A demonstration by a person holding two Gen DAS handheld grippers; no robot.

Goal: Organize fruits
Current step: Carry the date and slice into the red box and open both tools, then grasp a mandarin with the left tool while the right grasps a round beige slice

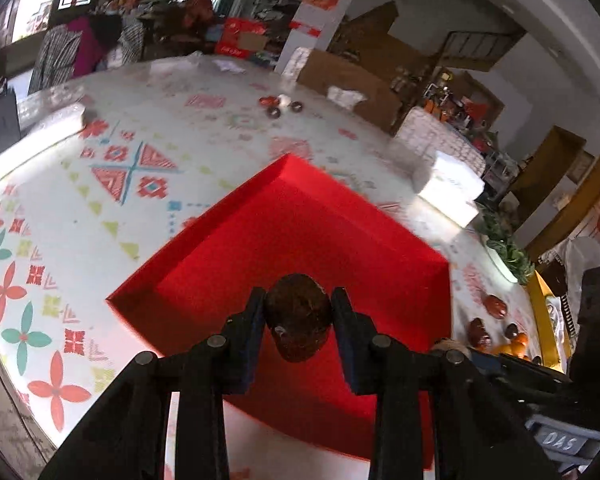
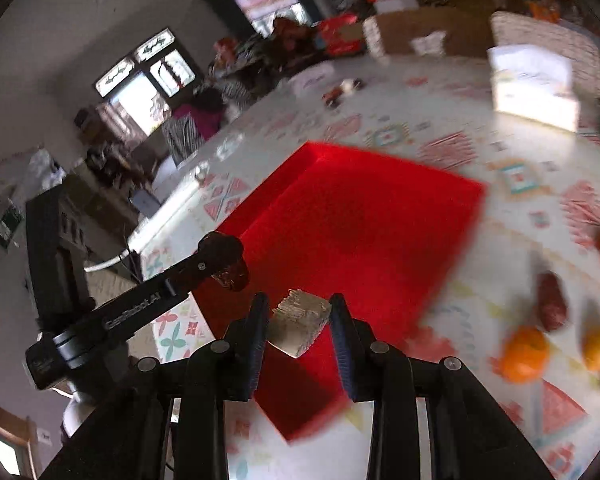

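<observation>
"GenRobot.AI" on left gripper [image 2: 224,258]

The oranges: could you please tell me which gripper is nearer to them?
Right. The right gripper, holding a pale block, has the oranges just to its right; the left gripper, holding a dark fruit, is beyond it, farther from them.

The left tongs [image 1: 298,312] pointed steeply downward over the near part of the red tray [image 1: 300,216], their two blue-padded fingers [image 1: 256,320] drawn in and pressing on either side of a dark brown fruit [image 1: 298,316]. The right tongs [image 2: 299,320] were angled down the same way above the tray's near corner, their fingers [image 2: 258,324] closed against a pale, blocky piece [image 2: 300,324]. In the right wrist view the left tongs reached in from the left, over the tray's left edge.
</observation>
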